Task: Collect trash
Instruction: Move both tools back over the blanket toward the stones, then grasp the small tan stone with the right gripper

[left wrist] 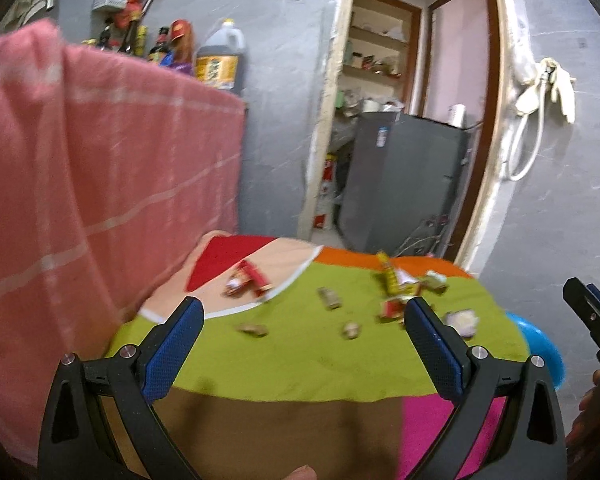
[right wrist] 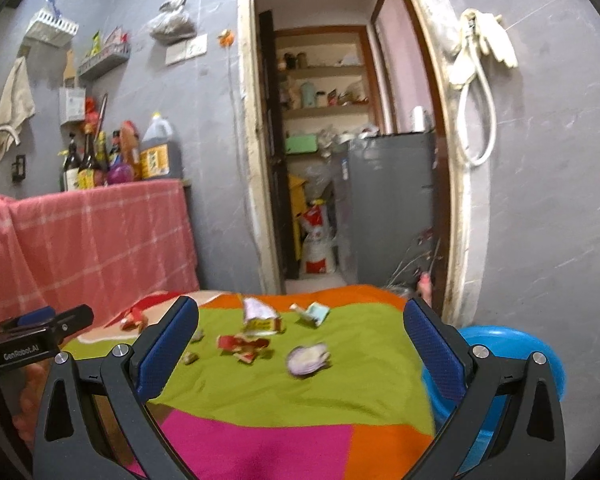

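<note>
Landmark: patchwork cloth (right wrist: 300, 384), its green panel strewn with trash. Left gripper (left wrist: 302, 310) hangs over the cloth's near edge, jaws spread wide, nothing between them. Right gripper (right wrist: 300, 312) likewise, jaws wide apart and empty. On the green panel: a torn red wrapper (right wrist: 244, 346) at centre, a purple-and-white scrap (right wrist: 308, 358) just right of it, a yellow-and-white packet (right wrist: 260, 318) behind, a pale carton piece (right wrist: 314, 313) towards the far edge. A blue bin (right wrist: 512, 354) sits off the cloth's right side. A pink checked towel (right wrist: 88, 240) hangs beyond the cloth's left side.
</note>
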### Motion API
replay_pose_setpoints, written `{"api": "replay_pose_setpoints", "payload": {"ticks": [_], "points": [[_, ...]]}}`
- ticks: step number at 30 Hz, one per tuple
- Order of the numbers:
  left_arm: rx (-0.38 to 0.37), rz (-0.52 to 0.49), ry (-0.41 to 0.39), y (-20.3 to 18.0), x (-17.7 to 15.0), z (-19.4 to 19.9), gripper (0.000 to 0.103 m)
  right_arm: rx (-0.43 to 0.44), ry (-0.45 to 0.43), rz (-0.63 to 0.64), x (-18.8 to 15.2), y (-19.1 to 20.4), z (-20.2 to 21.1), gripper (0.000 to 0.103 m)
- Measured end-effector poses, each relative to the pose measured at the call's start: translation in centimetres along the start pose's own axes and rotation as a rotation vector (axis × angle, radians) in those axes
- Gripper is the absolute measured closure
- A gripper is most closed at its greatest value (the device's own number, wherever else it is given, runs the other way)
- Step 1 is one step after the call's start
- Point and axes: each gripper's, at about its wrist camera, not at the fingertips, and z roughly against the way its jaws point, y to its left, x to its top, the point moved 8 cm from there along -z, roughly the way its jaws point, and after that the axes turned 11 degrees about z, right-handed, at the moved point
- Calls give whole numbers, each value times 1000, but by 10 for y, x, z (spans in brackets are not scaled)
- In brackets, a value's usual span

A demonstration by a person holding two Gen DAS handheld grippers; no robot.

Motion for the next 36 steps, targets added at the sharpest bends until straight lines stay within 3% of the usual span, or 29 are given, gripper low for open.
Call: {"api": "replay_pose_setpoints", "payload": {"ticks": [8, 13, 17, 18, 22, 27, 36], "points": [[87, 15, 88, 41, -7, -23, 5, 107, 98, 24, -17, 29, -35, 0], [105, 15, 142, 53, -9, -38, 5, 158, 149, 50, -22, 49, -57, 0], [90, 11, 182, 57, -11, -50, 6, 219, 203, 66, -28, 66, -76, 11], [86, 7, 192, 58, -11, -53, 11, 238, 225, 74, -30, 72, -82, 17], [64, 3, 247, 59, -15, -67, 31, 298, 297, 91, -40, 89, -101, 26], [25, 11, 314, 59, -21, -80, 55, 363, 381, 100, -51, 107, -121, 50], [-2, -25, 331, 54, -24, -87, 74, 432, 508, 148, -69, 135, -147, 66]]}}
